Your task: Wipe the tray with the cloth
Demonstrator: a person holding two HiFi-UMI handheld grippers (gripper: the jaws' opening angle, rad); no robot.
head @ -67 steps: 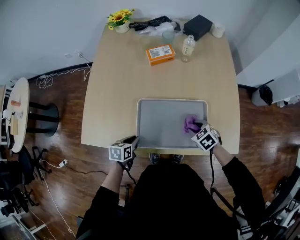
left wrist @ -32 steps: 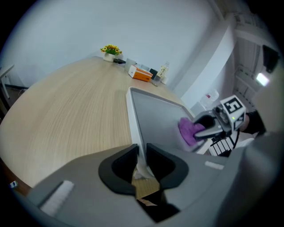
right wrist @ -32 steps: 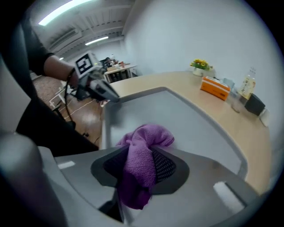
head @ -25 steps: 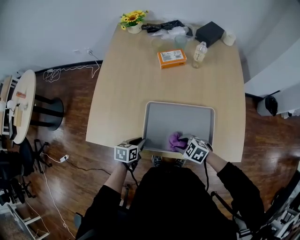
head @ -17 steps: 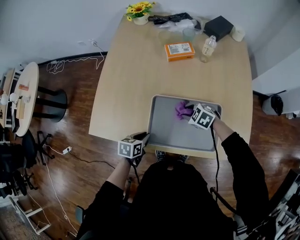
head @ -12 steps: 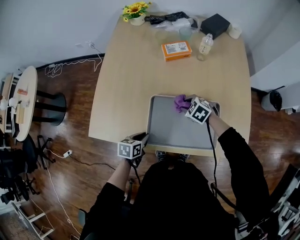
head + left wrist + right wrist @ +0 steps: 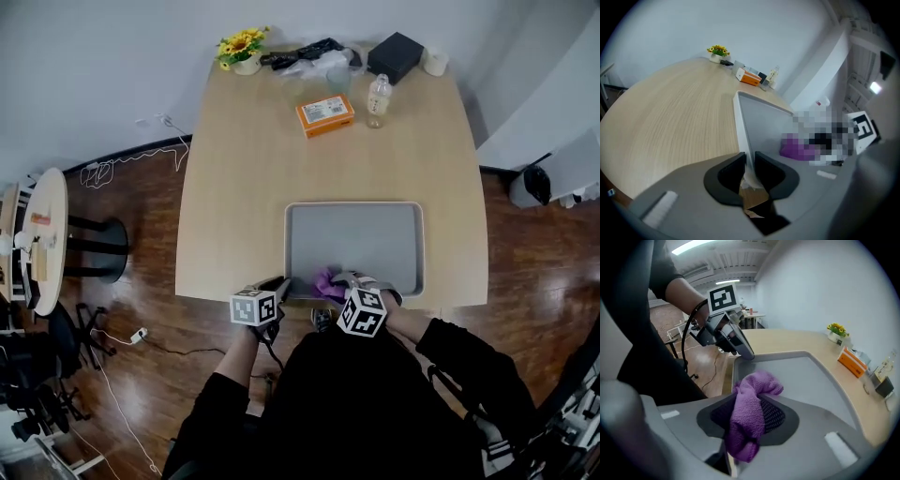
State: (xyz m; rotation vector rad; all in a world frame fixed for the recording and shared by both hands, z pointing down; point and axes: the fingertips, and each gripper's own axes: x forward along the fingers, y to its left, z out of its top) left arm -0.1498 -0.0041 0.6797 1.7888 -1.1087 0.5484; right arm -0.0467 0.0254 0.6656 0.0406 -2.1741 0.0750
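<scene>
- One big pale wooden table (image 7: 253, 187) fills most of the head view, with dark wood floor (image 7: 141, 234) all round it.
- A flat grey rectangular tray (image 7: 356, 239) sits at the table's near edge, a bit right of centre.
- The left gripper (image 7: 749, 164) is at the tray's near-left corner, jaws pinched together on the rim there.
- The right gripper (image 7: 751, 416) is just to its right over the tray's near edge. Its jaws are closing, with the cloth squeezed between the pads.
- The fluffy purple cloth (image 7: 327, 284) is bunched up and rests on the tray floor by that near-left corner.
- Far end, well apart from the tray: a black box (image 7: 395, 54) at far right, an orange carton (image 7: 323, 114) a bit nearer, a clear plastic bottle (image 7: 377, 97) just right of the carton, and yellow flowers in a small white pot (image 7: 240, 45) at far left.
</scene>
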